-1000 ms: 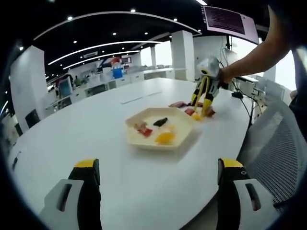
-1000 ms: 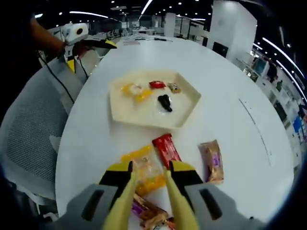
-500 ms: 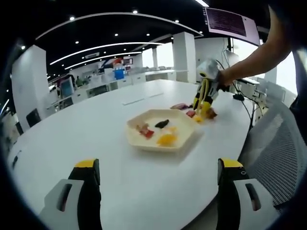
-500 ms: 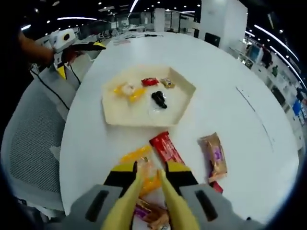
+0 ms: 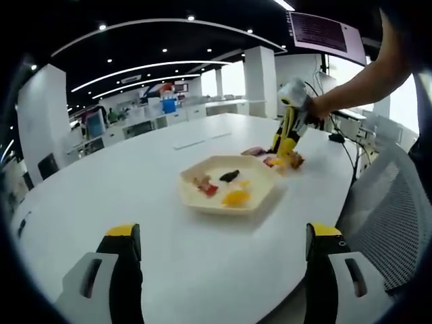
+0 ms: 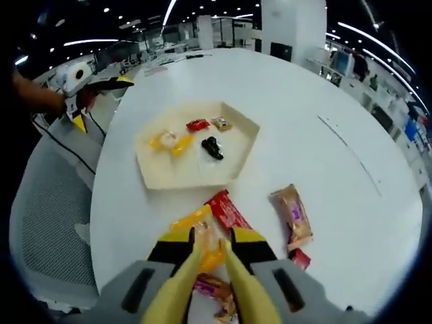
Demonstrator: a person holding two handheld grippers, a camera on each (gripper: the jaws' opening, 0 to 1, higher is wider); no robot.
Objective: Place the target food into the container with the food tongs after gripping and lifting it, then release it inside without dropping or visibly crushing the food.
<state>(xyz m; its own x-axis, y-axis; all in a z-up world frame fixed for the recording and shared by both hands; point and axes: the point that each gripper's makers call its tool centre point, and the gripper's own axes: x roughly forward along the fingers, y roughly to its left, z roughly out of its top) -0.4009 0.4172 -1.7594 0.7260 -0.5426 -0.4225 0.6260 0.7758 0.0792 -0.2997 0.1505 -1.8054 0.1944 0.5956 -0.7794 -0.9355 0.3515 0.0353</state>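
bare table [image 6: 202, 81] beyond tray [image 6: 152, 177]

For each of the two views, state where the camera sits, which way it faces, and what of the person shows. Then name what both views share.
Left gripper view: rides the idle left gripper, jaws wide apart, low over the table, facing the tray; a forearm shows.
Right gripper view: rides the right gripper, looking down its tongs at an orange packet; a hand shows upper left.
Shared: tray, table, scattered snacks.

A cream hexagonal tray [image 6: 229, 174] sat on the white round table [image 6: 324, 88]; yellow tongs [image 6: 206, 264] clasped an orange-yellow snack packet [image 6: 208, 248], beside a red wrapper [image 6: 228, 210].
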